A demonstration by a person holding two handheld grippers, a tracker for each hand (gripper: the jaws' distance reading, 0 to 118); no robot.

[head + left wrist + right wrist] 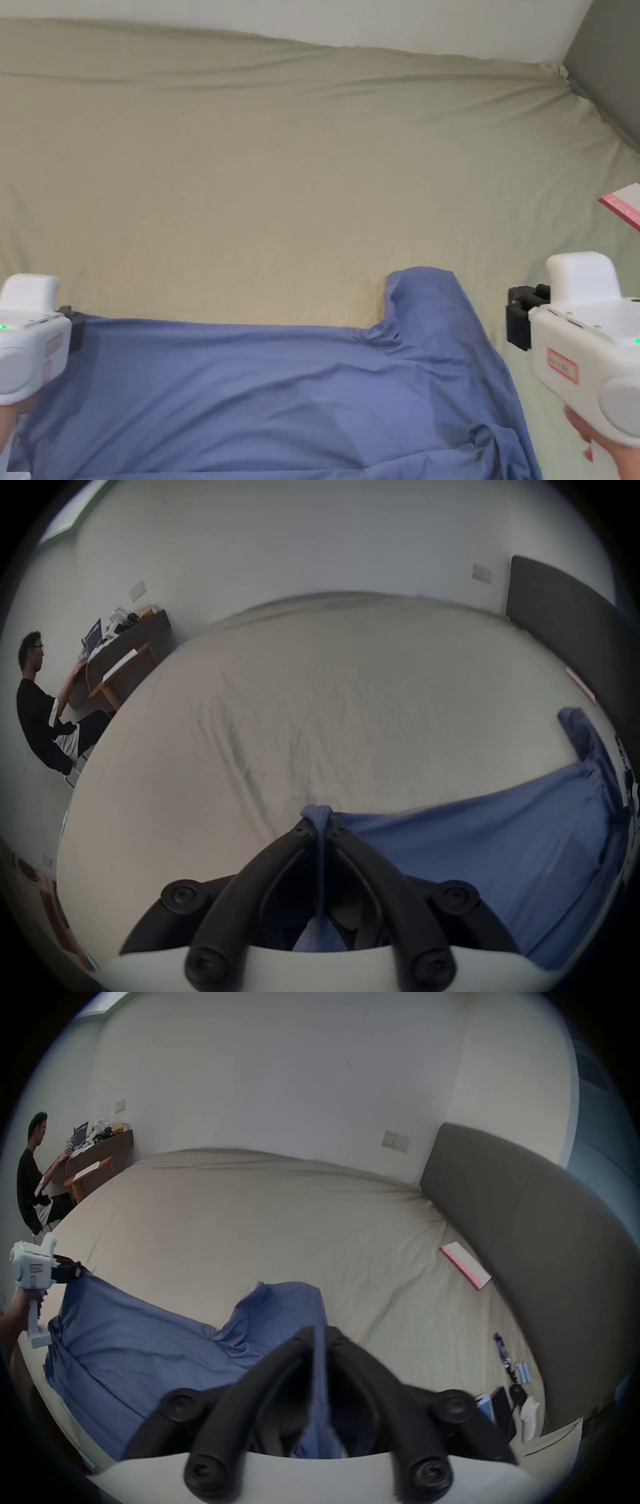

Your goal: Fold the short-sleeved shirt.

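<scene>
Blue short-sleeved cotton shirt (281, 387): long axis stretched between left gripper (320, 821) and right gripper (320, 1333), both clamped on cloth, along beige-sheeted bed's (250, 187) near edge.

Shirt (281, 400) bottom beyond head view's lower edge

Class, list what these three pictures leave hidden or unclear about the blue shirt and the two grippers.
- Shirt: head view, lower part cut off by the bottom edge.
- Right gripper: head view, jaw tips hidden by its own body.
- Right gripper's grip: right gripper view, cloth edge blurred.
- Left gripper: cloth inside shadowed.
</scene>
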